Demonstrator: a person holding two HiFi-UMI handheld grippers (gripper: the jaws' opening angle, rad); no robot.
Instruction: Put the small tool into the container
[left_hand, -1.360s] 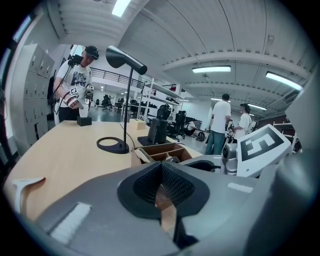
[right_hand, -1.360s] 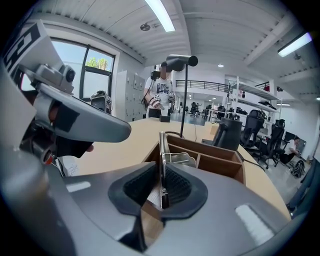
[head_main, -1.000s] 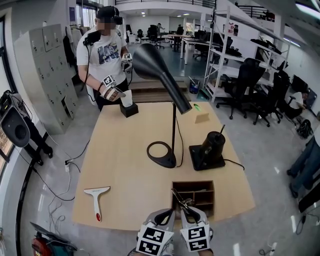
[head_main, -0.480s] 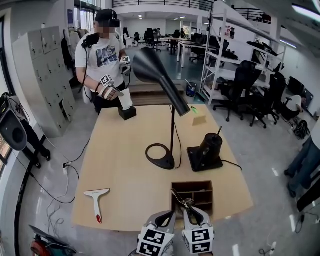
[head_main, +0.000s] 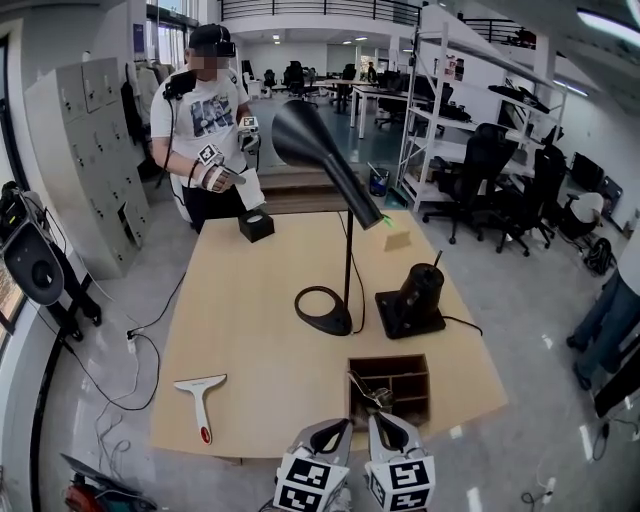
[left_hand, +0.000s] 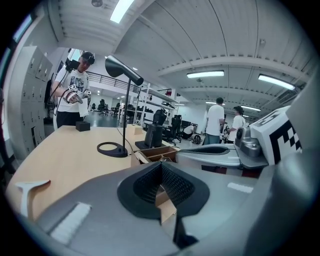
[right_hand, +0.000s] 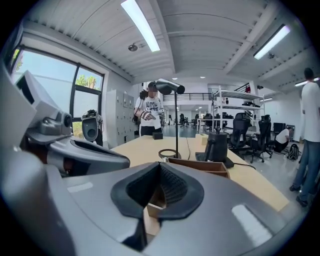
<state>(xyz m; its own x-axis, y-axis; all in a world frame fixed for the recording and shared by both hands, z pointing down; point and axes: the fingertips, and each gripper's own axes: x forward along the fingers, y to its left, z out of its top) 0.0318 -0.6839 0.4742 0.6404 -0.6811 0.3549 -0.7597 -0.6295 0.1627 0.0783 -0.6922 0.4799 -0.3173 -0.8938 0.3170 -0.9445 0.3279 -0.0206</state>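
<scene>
Tool (head_main: 372, 392) aslant in container (head_main: 392, 359)

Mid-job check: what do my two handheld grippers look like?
Both the left gripper and right gripper have smooth grey moulded shells with black ribbed pads lining the jaws. Each carries a white cube printed with black square markers. No cables or sleeves show.

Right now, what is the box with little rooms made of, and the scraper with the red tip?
The box looks like plain brown wood or thin board: matt, with thin dividers. The scraper looks like smooth white plastic; its red tip may be plastic or rubber, too small to tell.
</scene>
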